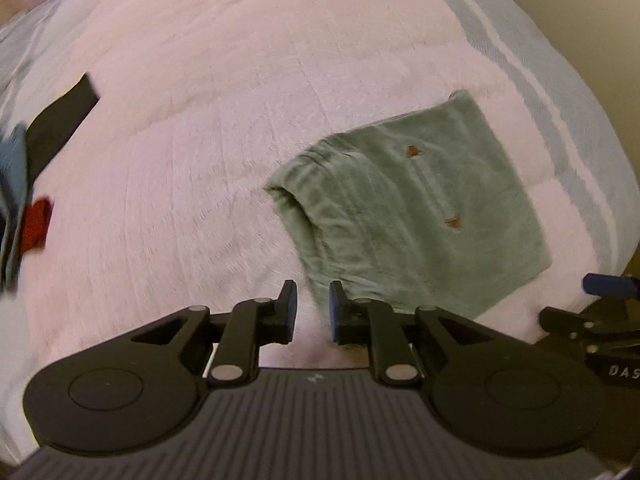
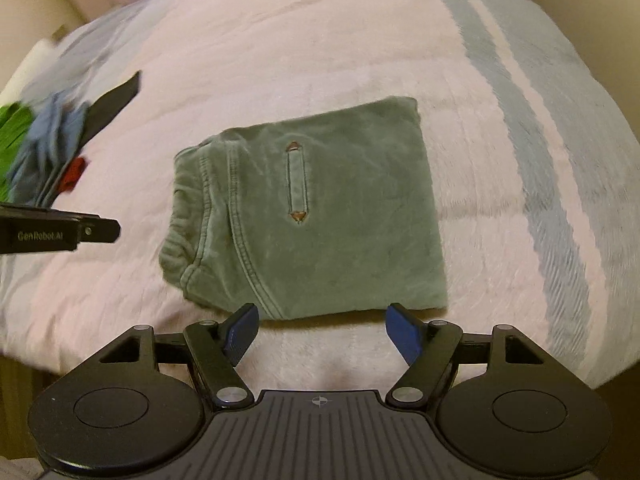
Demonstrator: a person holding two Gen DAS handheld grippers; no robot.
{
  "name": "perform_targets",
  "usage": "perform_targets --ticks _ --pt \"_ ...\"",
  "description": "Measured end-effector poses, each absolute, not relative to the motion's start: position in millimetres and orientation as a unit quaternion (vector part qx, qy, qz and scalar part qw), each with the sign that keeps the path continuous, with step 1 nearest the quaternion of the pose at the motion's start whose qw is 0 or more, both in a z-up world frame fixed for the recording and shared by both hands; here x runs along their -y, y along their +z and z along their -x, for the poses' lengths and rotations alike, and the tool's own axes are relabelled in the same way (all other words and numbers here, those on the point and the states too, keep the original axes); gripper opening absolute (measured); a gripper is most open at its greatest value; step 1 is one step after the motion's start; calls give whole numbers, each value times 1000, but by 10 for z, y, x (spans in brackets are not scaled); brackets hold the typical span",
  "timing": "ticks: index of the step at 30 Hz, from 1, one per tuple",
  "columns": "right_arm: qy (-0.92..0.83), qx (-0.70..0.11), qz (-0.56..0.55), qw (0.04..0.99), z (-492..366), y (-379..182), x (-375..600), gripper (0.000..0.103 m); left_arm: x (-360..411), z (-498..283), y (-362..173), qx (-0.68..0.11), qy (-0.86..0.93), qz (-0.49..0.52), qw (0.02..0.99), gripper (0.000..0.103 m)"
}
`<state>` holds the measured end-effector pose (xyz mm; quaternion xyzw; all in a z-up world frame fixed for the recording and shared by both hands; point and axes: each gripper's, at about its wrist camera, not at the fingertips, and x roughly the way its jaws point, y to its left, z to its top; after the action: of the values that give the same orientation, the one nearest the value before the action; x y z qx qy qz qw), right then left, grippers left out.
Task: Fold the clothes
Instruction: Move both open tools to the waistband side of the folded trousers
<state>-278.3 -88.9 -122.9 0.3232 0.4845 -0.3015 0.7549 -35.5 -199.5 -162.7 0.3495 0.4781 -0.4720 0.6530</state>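
Note:
Folded sage-green shorts (image 2: pixel 320 208) lie flat on the pink blanket (image 2: pixel 280 40), waistband to the left and a welt pocket with brown tips on top. In the left wrist view the green shorts (image 1: pixel 420 216) sit ahead and to the right. My right gripper (image 2: pixel 322 330) is open, its blue pads just short of the shorts' near edge, nothing between them. My left gripper (image 1: pixel 313 312) is open by a narrow gap and holds nothing, hovering near the shorts' near left corner. The left gripper's body (image 2: pixel 60 232) shows at the left edge of the right wrist view.
A pile of other clothes (image 2: pixel 52 148) in blue, green, black and red sits at the left of the bed. In the left wrist view the black garment (image 1: pixel 60 120) and the red piece (image 1: pixel 36 224) lie at the left edge. Blue stripes (image 2: pixel 540 160) run along the blanket's right side.

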Motion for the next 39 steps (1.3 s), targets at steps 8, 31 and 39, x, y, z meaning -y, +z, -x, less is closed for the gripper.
perform_targets --ticks 8,31,39 --pt "-244 -478 -316 782 3021 -1014 986 73 1815 924 -1308 -477 -427 -315 701 28" --pt "-207 -490 -320 784 3146 -1041 1031 73 1535 1297 -1080 -483 -364 -283 744 39" --pt "-265 -491 -362 747 3237 -1246 1333 73 1515 792 -1368 -512 -388 -226 732 39"
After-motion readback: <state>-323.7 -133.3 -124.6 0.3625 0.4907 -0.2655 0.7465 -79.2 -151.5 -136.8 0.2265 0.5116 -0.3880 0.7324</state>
